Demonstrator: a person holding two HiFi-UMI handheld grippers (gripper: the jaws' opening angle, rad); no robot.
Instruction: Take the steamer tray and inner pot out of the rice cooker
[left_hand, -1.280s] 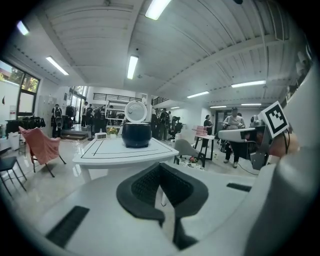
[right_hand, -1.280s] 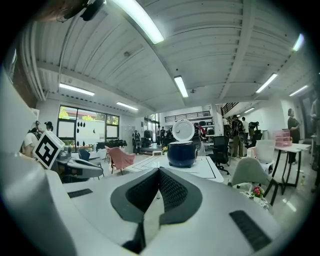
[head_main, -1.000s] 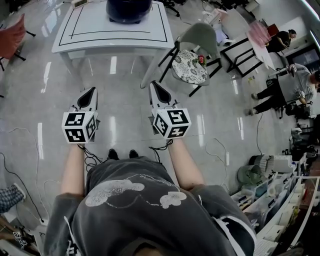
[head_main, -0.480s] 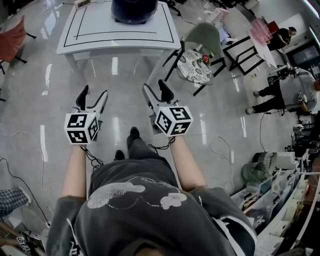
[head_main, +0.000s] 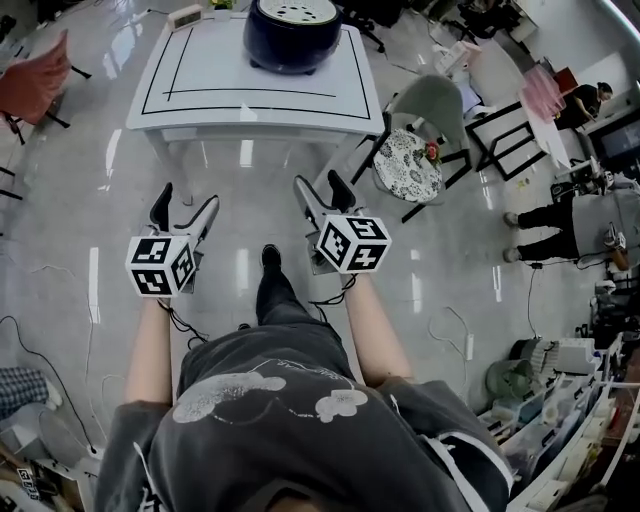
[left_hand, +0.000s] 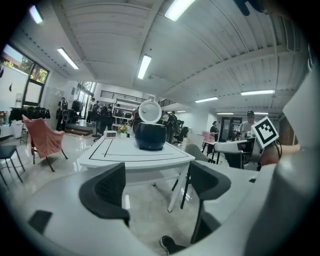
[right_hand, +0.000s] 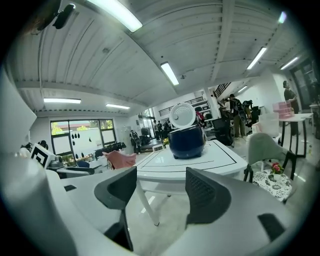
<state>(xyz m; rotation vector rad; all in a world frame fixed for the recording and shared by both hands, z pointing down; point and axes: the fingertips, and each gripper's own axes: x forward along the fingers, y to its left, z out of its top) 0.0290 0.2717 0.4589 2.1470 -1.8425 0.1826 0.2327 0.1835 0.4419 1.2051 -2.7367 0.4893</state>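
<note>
Two grippers, both w/ jaws spread wide & nothing between them: the left gripper (head_main: 185, 205) and right gripper (head_main: 322, 190) showed tips pinched together a sec ago, and the jaws have just been opening. Both are held out over the floor, well short of the white table (head_main: 250, 95). Vs. the earlier head view, the table & the dark-blue rice cooker (head_main: 293, 32) sit lower in frame and show more fully. One shoe (head_main: 270, 257) is now stepped out ahead between the grippers, where earlier both feet were side by side. The cooker stands near the table's far edge, inside the black border line. Its lid (left_hand: 149, 111) is tipped up and open, seen in both gripper views. A pale dotted surface shows at its top in the head view; can't tell if that's the steamer tray or the lid's underside, and the inner pot can't be made out. A chair w/ floral cushion (head_main: 408, 165) stands at the table's right corner. Writing: only the black-and-white square codes on the left cube (head_main: 160, 265) & right cube (head_main: 352, 243) read clearly; the small device (head_main: 187, 15) at the table's back is too small to read.
</note>
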